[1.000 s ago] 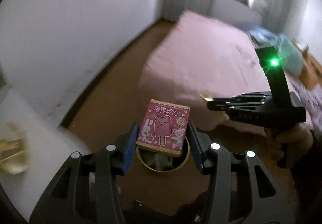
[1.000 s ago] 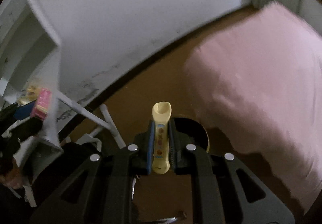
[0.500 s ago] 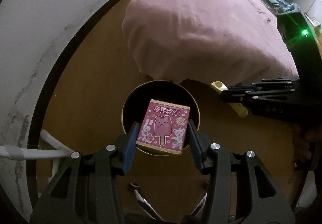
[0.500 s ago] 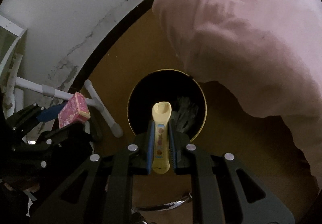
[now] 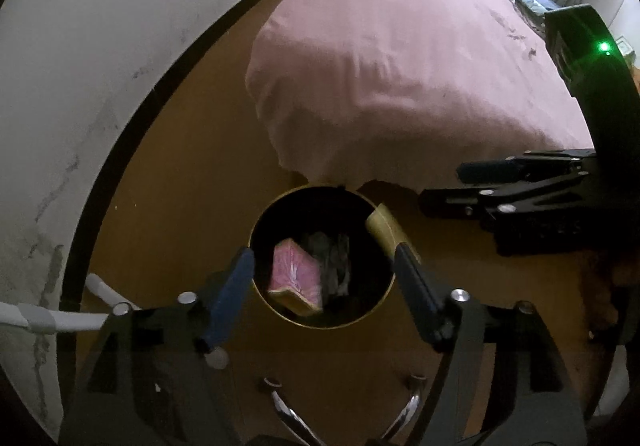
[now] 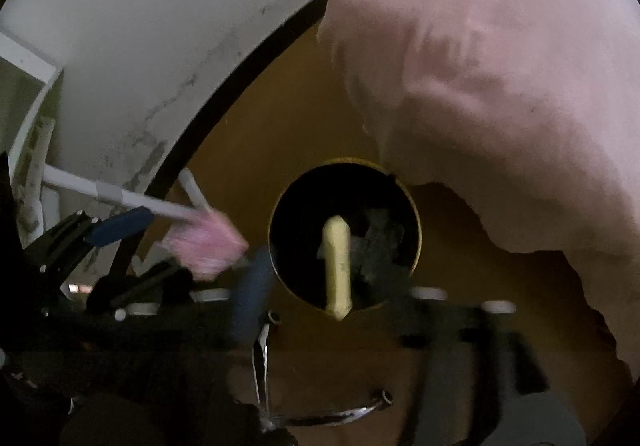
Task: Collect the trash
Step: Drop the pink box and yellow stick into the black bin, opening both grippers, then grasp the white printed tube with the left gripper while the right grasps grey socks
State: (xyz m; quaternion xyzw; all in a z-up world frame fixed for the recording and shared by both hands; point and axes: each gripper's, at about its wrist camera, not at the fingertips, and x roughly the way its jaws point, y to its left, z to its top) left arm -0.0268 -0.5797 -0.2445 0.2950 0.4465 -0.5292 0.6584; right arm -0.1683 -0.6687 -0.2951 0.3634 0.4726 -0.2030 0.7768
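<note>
Half a second ago both grippers were clamping their trash; now both are letting go over the round gold-rimmed bin (image 5: pixel 385 286). Fingers of the left gripper (image 5: pixel 323 278) are standing wide apart, and the pink ice-cream snack box (image 5: pixel 297 278) is lying tilted inside the bin, against dark crumpled scraps at the bottom. In the right wrist view, the right gripper (image 6: pixel 326 282) is blurring with motion, its fingers spreading apart to either side of the bin opening (image 6: pixel 416 230), and the yellow wrapper stick (image 6: pixel 338 266) is dropping free between them, upright over the dark interior. From the left wrist view that same stick (image 5: pixel 385 228) is showing at the bin's right rim. A pink bedspread (image 5: pixel 400 77) is hanging just beside the bin, its edge touching the far rim, on a brown wooden floor (image 5: pixel 188 173). White furniture legs (image 6: pixel 120 197) are standing near the wall.
</note>
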